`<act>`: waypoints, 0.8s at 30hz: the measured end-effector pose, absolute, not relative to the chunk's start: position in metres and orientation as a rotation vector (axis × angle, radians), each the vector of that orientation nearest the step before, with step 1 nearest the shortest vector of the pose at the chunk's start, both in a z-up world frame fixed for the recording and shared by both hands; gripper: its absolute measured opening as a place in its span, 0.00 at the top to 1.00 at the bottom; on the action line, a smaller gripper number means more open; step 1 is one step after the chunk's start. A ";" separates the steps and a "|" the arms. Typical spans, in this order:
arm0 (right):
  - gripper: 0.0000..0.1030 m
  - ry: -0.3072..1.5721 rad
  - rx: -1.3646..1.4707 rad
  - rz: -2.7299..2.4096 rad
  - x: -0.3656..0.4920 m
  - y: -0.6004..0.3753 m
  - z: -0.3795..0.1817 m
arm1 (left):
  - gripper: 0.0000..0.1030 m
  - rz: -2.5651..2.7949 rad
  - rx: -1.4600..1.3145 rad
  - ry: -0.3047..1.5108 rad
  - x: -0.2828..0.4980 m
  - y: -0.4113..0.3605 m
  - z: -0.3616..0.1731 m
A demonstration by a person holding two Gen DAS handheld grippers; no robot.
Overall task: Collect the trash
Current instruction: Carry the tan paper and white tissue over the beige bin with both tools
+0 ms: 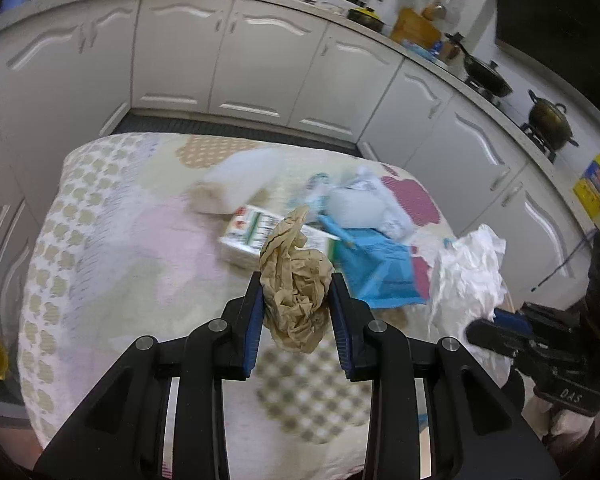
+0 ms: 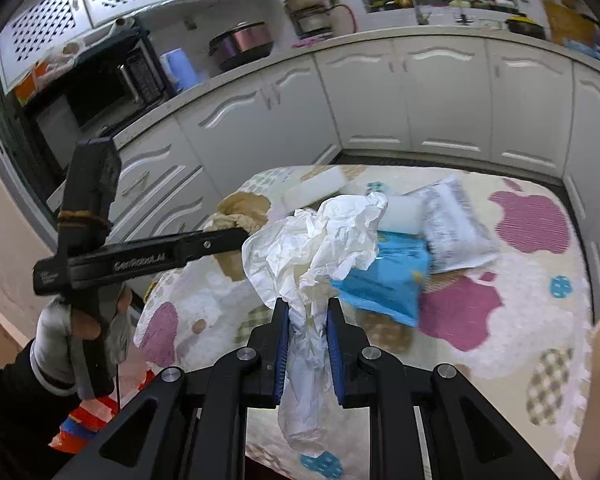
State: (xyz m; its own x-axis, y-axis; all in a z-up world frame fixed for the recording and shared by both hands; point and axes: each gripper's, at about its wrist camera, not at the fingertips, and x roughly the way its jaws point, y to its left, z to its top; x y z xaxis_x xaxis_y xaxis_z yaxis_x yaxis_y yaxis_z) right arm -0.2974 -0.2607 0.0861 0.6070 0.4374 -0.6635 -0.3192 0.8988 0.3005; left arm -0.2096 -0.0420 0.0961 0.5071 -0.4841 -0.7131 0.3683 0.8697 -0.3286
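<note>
My left gripper [image 1: 297, 294] is shut on a crumpled brown paper [image 1: 294, 280] and holds it above the cloth-covered table [image 1: 120, 240]. My right gripper [image 2: 308, 316] is shut on a crumpled white paper [image 2: 320, 244], also above the table; that paper shows at the right of the left wrist view [image 1: 470, 272]. On the table lie a blue packet [image 2: 384, 280], a white-and-green carton [image 1: 252, 236], a grey printed pouch [image 2: 452, 228] and a white block [image 2: 312, 188]. The left gripper with the brown paper [image 2: 240, 212] shows at the left of the right wrist view.
White kitchen cabinets [image 1: 228, 60] wrap around behind the table, with pots [image 1: 548, 120] on a stove at the right. An orange-and-white bag [image 2: 92, 416] sits low beside the table's left edge. A yellow oil bottle [image 1: 596, 180] stands at the far right.
</note>
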 end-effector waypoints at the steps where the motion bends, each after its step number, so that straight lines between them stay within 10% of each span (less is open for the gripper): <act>1: 0.83 0.803 0.160 0.427 -0.299 -0.265 0.089 | 0.72 -0.523 -0.135 0.902 -0.210 -0.048 0.097; 24: 0.83 0.736 0.284 0.165 -0.347 -0.387 0.100 | 0.72 -0.733 0.023 0.880 -0.234 -0.207 0.109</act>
